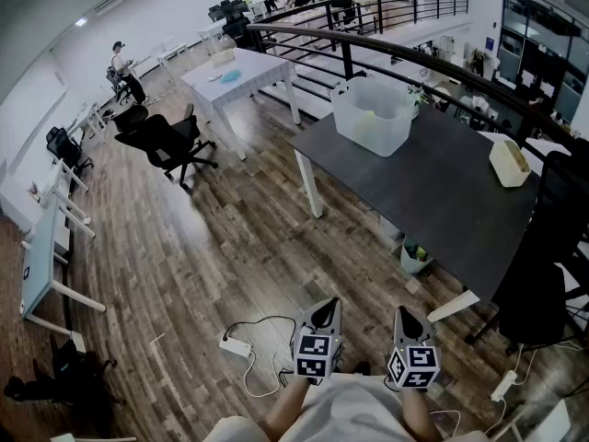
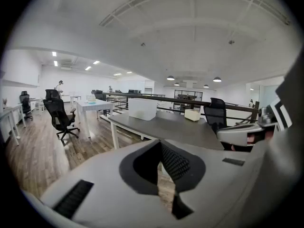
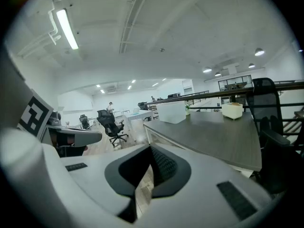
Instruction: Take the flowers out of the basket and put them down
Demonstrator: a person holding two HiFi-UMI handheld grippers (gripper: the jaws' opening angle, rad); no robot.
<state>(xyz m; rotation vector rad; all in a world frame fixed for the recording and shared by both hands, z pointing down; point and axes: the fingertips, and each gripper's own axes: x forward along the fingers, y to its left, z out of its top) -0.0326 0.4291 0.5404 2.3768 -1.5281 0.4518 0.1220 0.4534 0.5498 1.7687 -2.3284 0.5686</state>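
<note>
The only markings we find are black-and-white square patterns on the cubes [image 1: 313, 355] of the left gripper [image 1: 324, 308] and the right gripper [image 1: 405, 314]. Both grippers hang nearest us over the wooden floor [image 1: 230, 238], jaws together with nothing between them. The basket [image 1: 354, 129], a translucent white tub, stands at the far left end of the dark worktop [image 1: 442, 201], well apart from both. A greenish-yellow shape [image 1: 370, 115] shows through its wall; we cannot confirm flowers.

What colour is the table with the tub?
The table is dark grey; head view shows it best.
</note>
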